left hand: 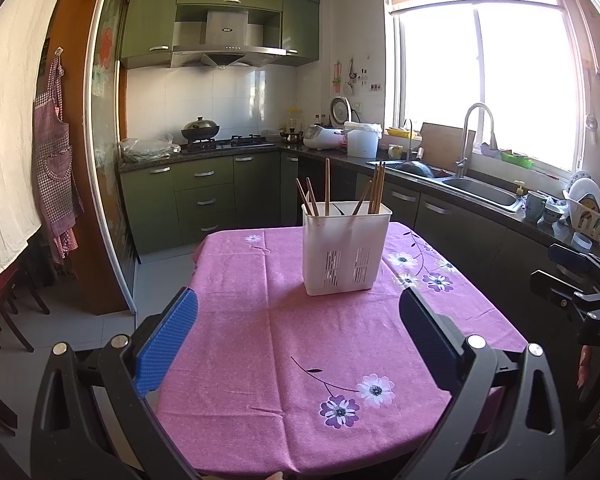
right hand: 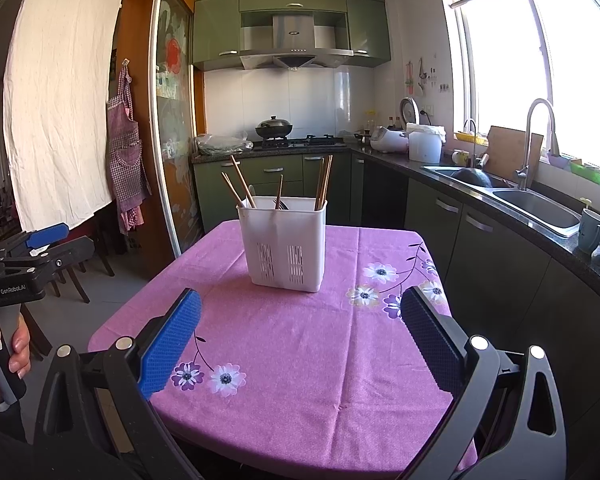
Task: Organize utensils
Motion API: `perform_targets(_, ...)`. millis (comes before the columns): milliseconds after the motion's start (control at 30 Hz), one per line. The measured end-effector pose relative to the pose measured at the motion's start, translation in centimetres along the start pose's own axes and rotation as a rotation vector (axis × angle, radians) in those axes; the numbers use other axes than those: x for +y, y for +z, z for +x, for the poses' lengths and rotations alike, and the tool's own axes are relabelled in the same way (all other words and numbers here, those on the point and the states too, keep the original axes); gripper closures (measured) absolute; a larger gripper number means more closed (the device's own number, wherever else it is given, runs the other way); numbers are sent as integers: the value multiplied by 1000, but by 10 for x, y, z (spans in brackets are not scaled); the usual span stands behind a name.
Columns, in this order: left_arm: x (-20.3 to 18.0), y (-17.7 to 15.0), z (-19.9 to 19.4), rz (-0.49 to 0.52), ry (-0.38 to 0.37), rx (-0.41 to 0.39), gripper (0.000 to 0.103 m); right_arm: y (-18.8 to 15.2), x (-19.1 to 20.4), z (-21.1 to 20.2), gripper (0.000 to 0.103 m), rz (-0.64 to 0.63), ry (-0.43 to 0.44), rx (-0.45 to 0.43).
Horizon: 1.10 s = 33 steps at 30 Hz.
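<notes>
A white plastic utensil holder (left hand: 346, 250) stands upright on the pink flowered tablecloth (left hand: 280, 360), toward the table's far side. Several wooden chopsticks (left hand: 327, 186) stick up out of it, some leaning left, a bunch at the right. The holder also shows in the right wrist view (right hand: 284, 242) with its chopsticks (right hand: 242, 182). My left gripper (left hand: 298, 304) is open and empty, above the table's near half. My right gripper (right hand: 300, 308) is open and empty, short of the holder. The left gripper's body shows at the left edge of the right wrist view (right hand: 32, 252).
Green cabinets and a dark counter (left hand: 480, 200) run along the back and right, with a sink (right hand: 536, 204), a tap, a stove with a wok (left hand: 200, 130) and a rice cooker. Chairs (right hand: 72, 276) and floor lie left of the table. Cups (right hand: 590, 232) stand on the right counter.
</notes>
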<state>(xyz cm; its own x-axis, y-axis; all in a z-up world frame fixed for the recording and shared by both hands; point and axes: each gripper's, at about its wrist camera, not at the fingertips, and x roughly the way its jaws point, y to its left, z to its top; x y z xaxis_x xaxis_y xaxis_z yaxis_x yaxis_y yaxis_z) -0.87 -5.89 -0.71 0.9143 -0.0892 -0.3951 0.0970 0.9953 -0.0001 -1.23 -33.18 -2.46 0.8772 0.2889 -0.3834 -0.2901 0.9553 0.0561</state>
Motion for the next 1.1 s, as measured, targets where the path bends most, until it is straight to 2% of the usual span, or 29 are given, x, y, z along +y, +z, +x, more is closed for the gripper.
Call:
perform_targets(300, -1, 1, 0, 5, 12, -1, 7, -1, 0, 1, 5, -1, 0, 3)
perform_targets(567, 3, 2, 6, -16, -2, 32, 7, -4, -1, 6, 5, -8, 3, 13)
perform_targets(733, 3, 3, 6, -12, 25, 30, 7, -4, -2, 8, 5, -9, 4, 18)
perform_targets(867, 8, 2, 8, -47, -70, 36, 7, -4, -2, 12, 5, -10, 6, 26)
perform_targets(933, 9, 2, 11, -48, -41, 42, 7, -3, -2, 13, 5, -11, 7, 29)
perform_targets(1033, 6, 1, 10, -7, 52, 11, 7, -3, -3, 14, 5, -11, 8, 30)
perform_targets(1100, 7, 0, 7, -2, 54, -7, 7, -3, -3, 14, 5, -12, 7, 30)
